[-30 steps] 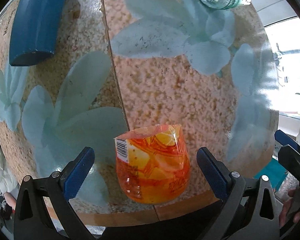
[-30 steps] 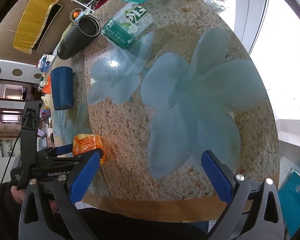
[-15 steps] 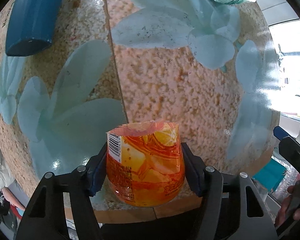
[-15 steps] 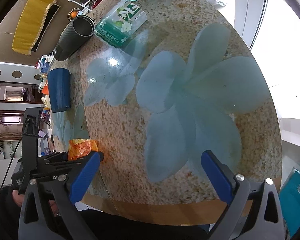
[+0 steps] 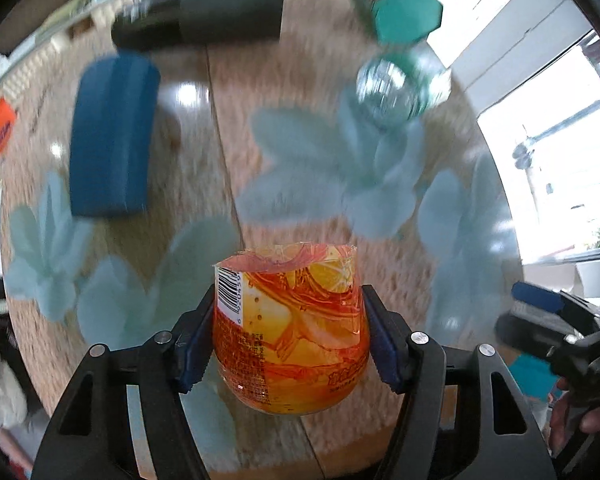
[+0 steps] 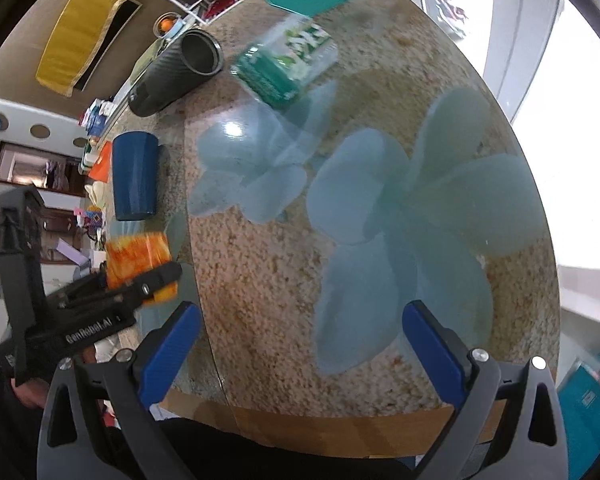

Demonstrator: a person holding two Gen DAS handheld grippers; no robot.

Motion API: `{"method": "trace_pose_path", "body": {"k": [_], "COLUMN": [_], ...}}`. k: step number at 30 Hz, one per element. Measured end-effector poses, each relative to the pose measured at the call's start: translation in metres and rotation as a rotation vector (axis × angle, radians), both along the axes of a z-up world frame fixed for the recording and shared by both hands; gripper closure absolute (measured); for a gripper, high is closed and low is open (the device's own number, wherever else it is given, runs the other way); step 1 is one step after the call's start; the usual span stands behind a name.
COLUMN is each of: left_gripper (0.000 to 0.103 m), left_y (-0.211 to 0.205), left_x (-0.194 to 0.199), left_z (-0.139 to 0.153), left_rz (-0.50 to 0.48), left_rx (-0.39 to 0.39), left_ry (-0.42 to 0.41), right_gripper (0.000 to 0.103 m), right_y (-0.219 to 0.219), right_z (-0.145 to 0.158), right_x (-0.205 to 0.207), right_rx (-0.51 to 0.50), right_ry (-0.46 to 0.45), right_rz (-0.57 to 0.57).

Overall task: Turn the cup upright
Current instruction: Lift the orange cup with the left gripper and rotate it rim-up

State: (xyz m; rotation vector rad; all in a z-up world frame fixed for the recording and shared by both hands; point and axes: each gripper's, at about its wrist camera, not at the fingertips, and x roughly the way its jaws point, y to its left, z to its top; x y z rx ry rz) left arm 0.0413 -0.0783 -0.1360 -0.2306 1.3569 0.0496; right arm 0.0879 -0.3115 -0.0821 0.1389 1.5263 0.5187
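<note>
An orange plastic cup [image 5: 292, 328] with a fruit print and a barcode sits between the blue pads of my left gripper [image 5: 288, 336], which is shut on its sides. The cup's torn foil end points away from the camera. In the right wrist view the cup [image 6: 138, 256] is held at the left, above the table's near edge, by the left gripper [image 6: 148, 284]. My right gripper [image 6: 296, 344] is open and empty over the table's near edge.
A round table [image 6: 260, 264] with pale blue flower prints. On it lie a blue cup [image 5: 110, 140], a black tumbler [image 5: 204, 12], a clear bottle with a green label [image 5: 396, 88] and a teal hexagonal box [image 5: 396, 4]. The right gripper shows at the right [image 5: 548, 316].
My left gripper closed on the orange cup, then lifted and tilted, so more of the far table came into view. The right gripper stayed open and shifted slightly.
</note>
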Motion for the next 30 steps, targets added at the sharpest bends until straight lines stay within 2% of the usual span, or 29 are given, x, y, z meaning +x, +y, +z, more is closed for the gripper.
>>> {"method": "trace_pose_path", "body": {"k": [3,5,10,14,20,25,30], "left_gripper": [0.033,0.033,0.033,0.033,0.033,0.032,0.032], "left_y": [0.001,0.000,0.010,0.007,-0.009,-0.016,-0.016], "left_x": [0.000,0.000,0.003,0.002,-0.002,-0.006,-0.008], "left_z": [0.017,0.017,0.028,0.018,-0.007,-0.020,-0.029], "left_rz": [-0.014,-0.018,0.038,0.049,0.005,0.006,0.021], "left_rx": [0.033,0.040,-0.032,0.028,0.153,0.162,0.145], "left_ry": [-0.124,-0.207,-0.354,-0.450,-0.488,-0.491,-0.460], "right_gripper": [0.001,0.001,0.001,0.001,0.001,0.001,0.001], "right_y": [0.007,0.010,0.011,0.008,0.015,0.021,0.025], "right_z": [0.003,0.002,0.000,0.000,-0.004,-0.006,-0.010], "right_x": [-0.001,-0.001,0.001,0.003,0.001,-0.003,-0.008], "right_rx": [-0.020,-0.032,-0.062,-0.054,-0.081,-0.088,-0.098], "right_ry": [-0.026,-0.041,-0.068,-0.099,-0.117,-0.129,-0.119], "right_rz": [0.037,0.060,0.091,0.109,0.178,0.224,0.264]}}
